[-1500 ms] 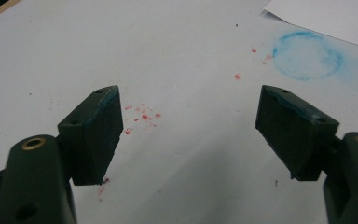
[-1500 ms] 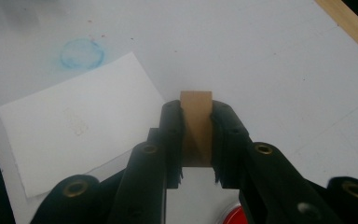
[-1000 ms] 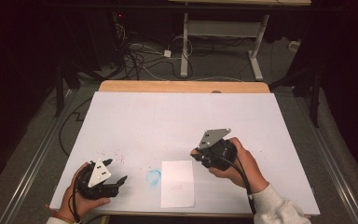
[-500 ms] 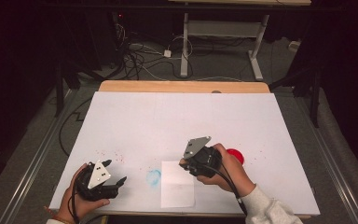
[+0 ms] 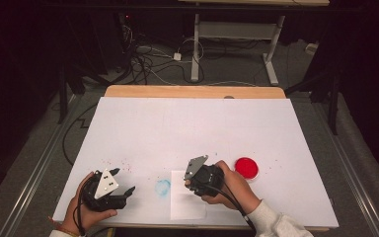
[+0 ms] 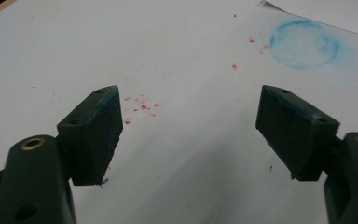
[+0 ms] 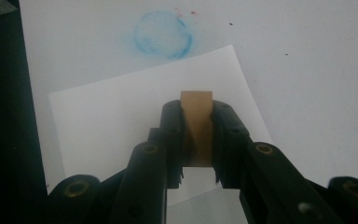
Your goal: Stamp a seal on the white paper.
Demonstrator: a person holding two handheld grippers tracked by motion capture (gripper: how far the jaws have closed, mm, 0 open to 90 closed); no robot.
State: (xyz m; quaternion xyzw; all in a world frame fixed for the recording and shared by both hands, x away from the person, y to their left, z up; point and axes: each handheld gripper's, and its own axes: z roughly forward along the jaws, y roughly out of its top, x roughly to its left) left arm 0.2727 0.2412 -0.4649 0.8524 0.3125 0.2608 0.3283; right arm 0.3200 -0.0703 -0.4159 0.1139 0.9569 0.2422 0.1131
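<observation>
My right gripper (image 5: 191,181) hovers over a small white sheet (image 5: 187,206) near the table's front edge. It is shut on a tan wooden block (image 7: 196,122), whose top sticks out between the jaws in the right gripper view. The sheet (image 7: 116,116) lies just below the block; I cannot tell whether they touch. A faint blue ring stain (image 5: 162,187) marks the table cover left of the sheet. My left gripper (image 5: 123,182) rests at the front left, open, with nothing between its jaws (image 6: 189,126). The blue ring (image 6: 304,45) lies beyond its right jaw.
A round red disc (image 5: 246,168) lies on the white table cover (image 5: 192,128), right of my right hand. Small red specks (image 6: 142,106) dot the cover near the left gripper. A wooden table edge (image 5: 192,92) runs along the back, with cables and a stand on the floor behind.
My right gripper has moved left and toward the front edge, coming over the white sheet and uncovering the red disc. The left gripper has hardly moved.
</observation>
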